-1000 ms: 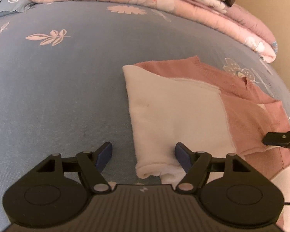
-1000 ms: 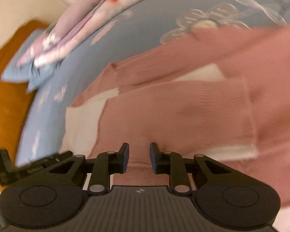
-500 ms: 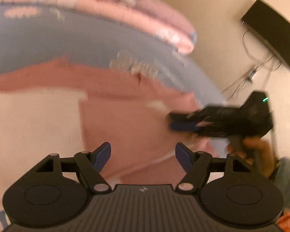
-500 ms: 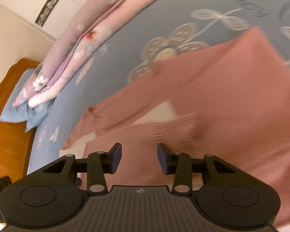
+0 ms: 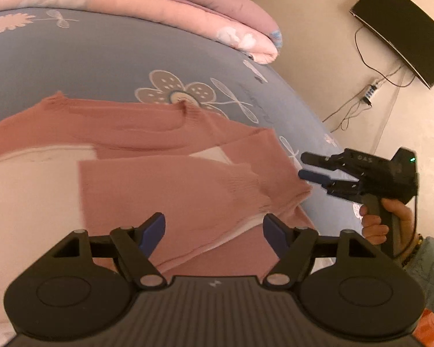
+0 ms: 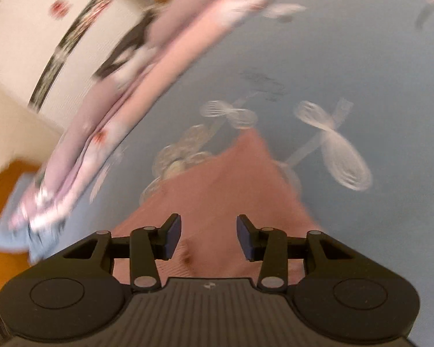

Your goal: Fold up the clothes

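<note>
Hand (image 5: 390, 225) only in left view

Ahead of the gripper: bed sheet (image 5: 101, 57), grey-blue with pale flower print. Beyond it: folded pink floral quilt (image 5: 159, 8). Upper right: black wall-mounted box (image 5: 402, 29) with cables (image 5: 358, 101) hanging below it.

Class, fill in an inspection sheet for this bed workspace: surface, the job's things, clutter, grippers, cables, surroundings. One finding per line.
Surface: blue flowered bedsheet.
Job's things: pink and white sweater, lying partly folded, sleeves laid across its body.
Clutter: folded pink quilt along the far edge of the bed.
Grippers: left gripper open above the sweater, empty; right gripper open, jaws have just been opening, nothing pinched, at the sweater's edge.
Cables: wires hanging below a dark wall-mounted panel.
Surroundings: cream wall.
</note>
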Demonstrator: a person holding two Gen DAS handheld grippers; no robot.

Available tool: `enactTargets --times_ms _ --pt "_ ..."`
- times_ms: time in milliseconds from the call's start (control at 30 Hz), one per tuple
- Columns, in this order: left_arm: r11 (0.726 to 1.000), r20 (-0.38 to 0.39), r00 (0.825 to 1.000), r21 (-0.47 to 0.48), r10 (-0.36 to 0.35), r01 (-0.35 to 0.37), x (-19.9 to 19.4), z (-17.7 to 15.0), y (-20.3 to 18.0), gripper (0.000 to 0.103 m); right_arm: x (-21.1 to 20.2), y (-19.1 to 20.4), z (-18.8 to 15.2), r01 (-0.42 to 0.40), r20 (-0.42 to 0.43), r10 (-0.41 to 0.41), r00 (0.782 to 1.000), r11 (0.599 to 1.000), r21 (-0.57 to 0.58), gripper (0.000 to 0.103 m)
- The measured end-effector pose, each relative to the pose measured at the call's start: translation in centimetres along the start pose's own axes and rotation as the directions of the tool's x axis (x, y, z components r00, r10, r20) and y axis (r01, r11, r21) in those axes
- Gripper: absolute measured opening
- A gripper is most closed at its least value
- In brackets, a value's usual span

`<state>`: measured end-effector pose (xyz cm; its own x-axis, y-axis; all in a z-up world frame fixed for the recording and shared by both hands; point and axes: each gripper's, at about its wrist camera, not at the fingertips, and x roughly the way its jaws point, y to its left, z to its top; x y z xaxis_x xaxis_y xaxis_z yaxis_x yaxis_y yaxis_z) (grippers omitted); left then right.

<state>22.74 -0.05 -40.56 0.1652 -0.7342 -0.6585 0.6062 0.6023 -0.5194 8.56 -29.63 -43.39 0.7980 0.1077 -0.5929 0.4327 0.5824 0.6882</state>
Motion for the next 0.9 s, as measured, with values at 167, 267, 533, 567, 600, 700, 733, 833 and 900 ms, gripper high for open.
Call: enactTargets --times_ms 167,267,533,567,600,700,733,833,900 --pt "0.999 -0.054 0.998 -0.004 0.033 -0.033 1.8 -1.4 0.4 0.074 -0.2 -4.3 -0.8 0.012 -0.012 -0.012 1.0 0.998 0.068 0.027" --pt "0.999 -0.048 0.998 -0.037 0.027 -0.029 1.6 -1.4 0.6 0.074 -0.5 -3.7 -0.7 0.039 -0.024 -0.038 0.999 0.998 0.04 0.029" --pt "0.998 -0.017 0.999 0.041 -0.039 0.039 2.3 -0.7 -1.7 0.076 2.4 4.6 0.6 -0.14 -0.109 0.13 0.985 0.986 -0.087 0.047" --pt "0.999 -0.027 0.999 0.034 -0.036 0.037 2.9 -1.0 -1.5 0.076 3.5 5.2 0.3 -0.152 -0.138 0.139 0.981 0.984 -0.092 0.048" --pt "1.0 -0.028 0.999 0.008 -0.03 0.03 3.2 -1.4 -1.0 0.075 4.6 5.8 0.0 -0.162 -0.166 0.144 0.976 0.982 -0.096 0.048" --pt "0.996 -0.01 0.999 -0.075 -0.051 0.051 2.9 -2.0 0.3 0.076 7.4 5.5 -1.2 -0.083 -0.251 0.057 0.966 0.992 -0.095 0.048" --pt "0.994 -0.011 0.998 -0.098 -0.059 0.057 2.5 -1.6 0.5 0.076 7.7 4.9 -1.5 -0.076 -0.269 0.055 0.961 0.995 -0.066 0.048" --pt "0.993 0.074 0.995 -0.1 -0.063 0.07 0.4 0.0 1.3 0.076 6.9 4.0 -1.3 -0.093 -0.228 0.095 0.969 0.995 0.021 0.049" --pt "0.993 0.137 0.99 -0.105 -0.038 0.053 -0.4 1.6 3.0 0.076 6.0 4.2 -0.9 -0.09 -0.19 0.092 0.978 0.996 0.019 0.053"
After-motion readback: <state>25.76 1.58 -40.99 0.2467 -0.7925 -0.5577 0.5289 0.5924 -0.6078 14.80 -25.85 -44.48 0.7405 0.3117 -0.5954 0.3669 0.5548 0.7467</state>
